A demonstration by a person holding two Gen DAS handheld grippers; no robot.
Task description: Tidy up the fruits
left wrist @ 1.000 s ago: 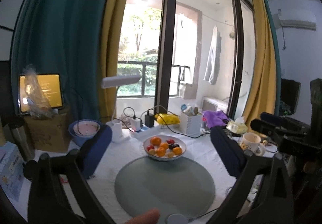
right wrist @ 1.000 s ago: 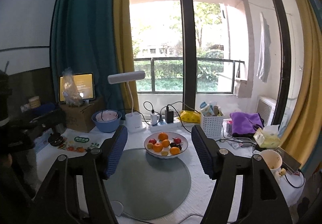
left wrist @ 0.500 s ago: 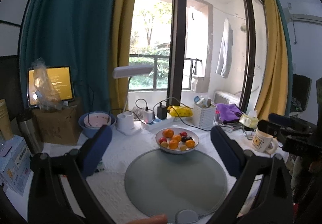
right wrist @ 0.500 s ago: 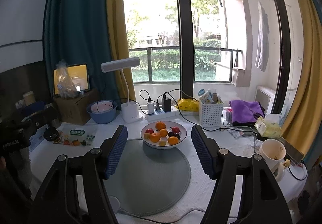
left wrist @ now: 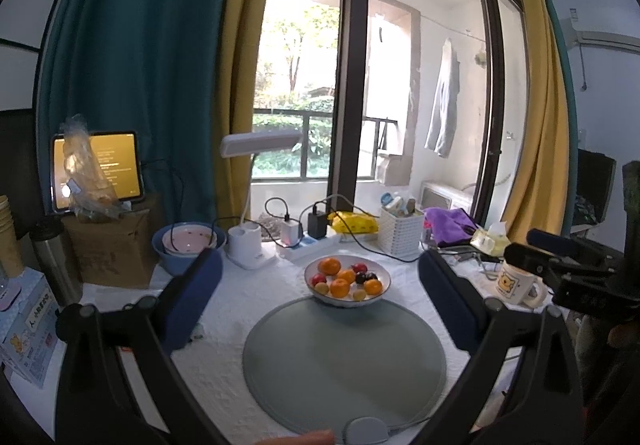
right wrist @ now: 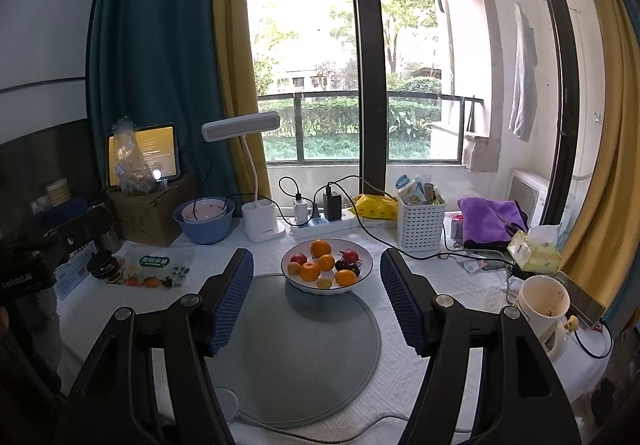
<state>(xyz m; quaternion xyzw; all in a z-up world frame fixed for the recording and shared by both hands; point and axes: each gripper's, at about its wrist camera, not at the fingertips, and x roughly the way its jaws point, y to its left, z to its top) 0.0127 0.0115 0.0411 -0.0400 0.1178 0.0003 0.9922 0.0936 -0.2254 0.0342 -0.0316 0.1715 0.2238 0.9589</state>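
Note:
A white bowl [left wrist: 379,298] [right wrist: 362,283] holds several fruits: oranges [left wrist: 329,266] [right wrist: 321,248], small red fruits [left wrist: 319,279] [right wrist: 298,258], dark grapes [left wrist: 365,277] [right wrist: 347,265] and small yellow ones. It stands at the far edge of a round grey mat [left wrist: 344,361] [right wrist: 292,345] on a white tablecloth. My left gripper [left wrist: 320,285] is open and empty, held above the mat short of the bowl. My right gripper [right wrist: 317,277] is open and empty, its blue pads either side of the bowl in view.
Behind the bowl stand a white desk lamp [right wrist: 260,205], a power strip with chargers [right wrist: 320,221], a white basket [right wrist: 420,221] and stacked blue and pink bowls [right wrist: 206,219]. A mug [right wrist: 544,305] stands right, a tablet on a cardboard box [right wrist: 148,201] left.
Both grippers have drifted slightly; the bowl sits a little lower and more central in both views. Jaws stayed open. Nothing on the table moved.

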